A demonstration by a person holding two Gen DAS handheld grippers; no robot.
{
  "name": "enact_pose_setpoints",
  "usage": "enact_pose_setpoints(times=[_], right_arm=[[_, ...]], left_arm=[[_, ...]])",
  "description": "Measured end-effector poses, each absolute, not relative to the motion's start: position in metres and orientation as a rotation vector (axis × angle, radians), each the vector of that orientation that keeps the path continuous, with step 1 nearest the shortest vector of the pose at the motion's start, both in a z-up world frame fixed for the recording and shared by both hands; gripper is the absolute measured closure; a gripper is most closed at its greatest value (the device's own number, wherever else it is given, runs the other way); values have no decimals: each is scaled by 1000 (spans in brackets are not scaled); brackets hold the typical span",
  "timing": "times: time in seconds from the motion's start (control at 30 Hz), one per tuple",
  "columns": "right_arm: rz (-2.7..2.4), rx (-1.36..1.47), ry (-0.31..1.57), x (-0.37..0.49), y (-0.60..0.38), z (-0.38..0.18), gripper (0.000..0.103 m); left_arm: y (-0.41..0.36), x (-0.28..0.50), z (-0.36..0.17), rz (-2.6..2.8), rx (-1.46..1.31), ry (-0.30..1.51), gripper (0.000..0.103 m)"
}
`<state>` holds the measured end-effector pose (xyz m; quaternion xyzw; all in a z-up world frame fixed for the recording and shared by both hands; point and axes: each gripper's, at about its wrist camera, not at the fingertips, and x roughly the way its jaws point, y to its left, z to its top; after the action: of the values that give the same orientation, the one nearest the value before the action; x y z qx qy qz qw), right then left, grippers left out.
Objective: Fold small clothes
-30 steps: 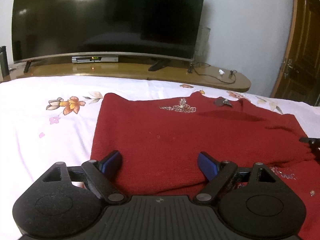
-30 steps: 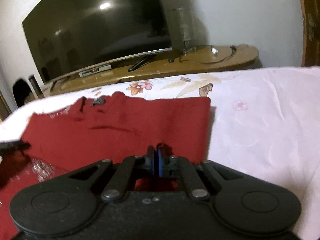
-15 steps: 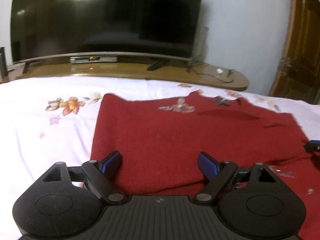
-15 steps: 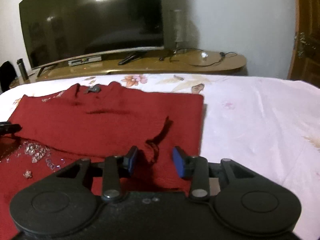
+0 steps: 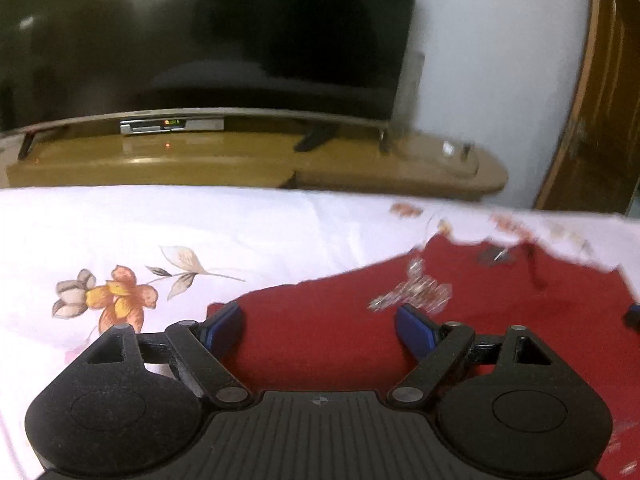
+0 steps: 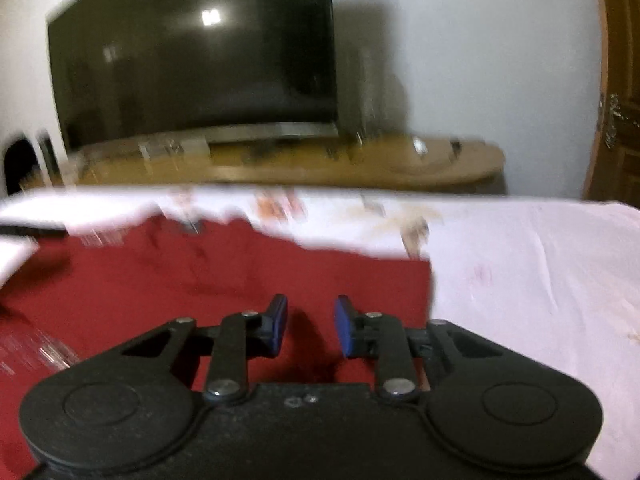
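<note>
A dark red knitted garment point(image 5: 332, 320) with a beaded decoration point(image 5: 416, 294) lies folded flat on the white floral bedsheet point(image 5: 160, 224). My left gripper point(image 5: 319, 322) is open wide and empty, over the garment's left corner. In the right wrist view the garment point(image 6: 200, 276) fills the left and middle. My right gripper point(image 6: 311, 328) is open and empty, just above the garment near its right edge. The right view is blurred by motion.
A large dark TV point(image 5: 200, 40) stands on a low wooden shelf point(image 5: 256, 160) past the far edge of the bed. A wooden door point(image 5: 600, 100) is at the right. Bare sheet point(image 6: 532, 276) lies right of the garment.
My right gripper opened and let go of the red garment, which now lies flat. Both grippers have moved; the left one now sits over the garment's left corner.
</note>
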<state>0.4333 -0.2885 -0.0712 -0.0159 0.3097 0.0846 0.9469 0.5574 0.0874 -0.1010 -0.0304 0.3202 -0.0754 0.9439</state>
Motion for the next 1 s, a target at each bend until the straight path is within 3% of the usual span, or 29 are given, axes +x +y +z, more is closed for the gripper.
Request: enact_pose_setpoints(times=[0.1,0.27,0.47,0.63,0.67,0.8,0.87,1.0], right_arm=[[174,-11,637,432,-294,-78,76],[151,-26,642,429,-292,-80,69],[185,37,631,373,-318,-54,68],[178,217,702,270,-357,-40,63],[170,228,715,251,-360,-39,62],[171,321,782,177,-364,-40,59],[187,407,824,148,-363,-45,53],[220,562,903,119,-355,-62,52]], left_arm=[[79,562,-105,-171,-32,668,12],[64,539,-92,-124,54,637,12],[59,426,-59,-111,94,593,11],[98,310,-58,-136,-112,713,12],[105,285,-60,-140,-150,746,13],[122,211,-68,-186,-273,830,37],[126,185,-75,-232,-370,857,44],[126,153,-91,-320,-558,866,44]])
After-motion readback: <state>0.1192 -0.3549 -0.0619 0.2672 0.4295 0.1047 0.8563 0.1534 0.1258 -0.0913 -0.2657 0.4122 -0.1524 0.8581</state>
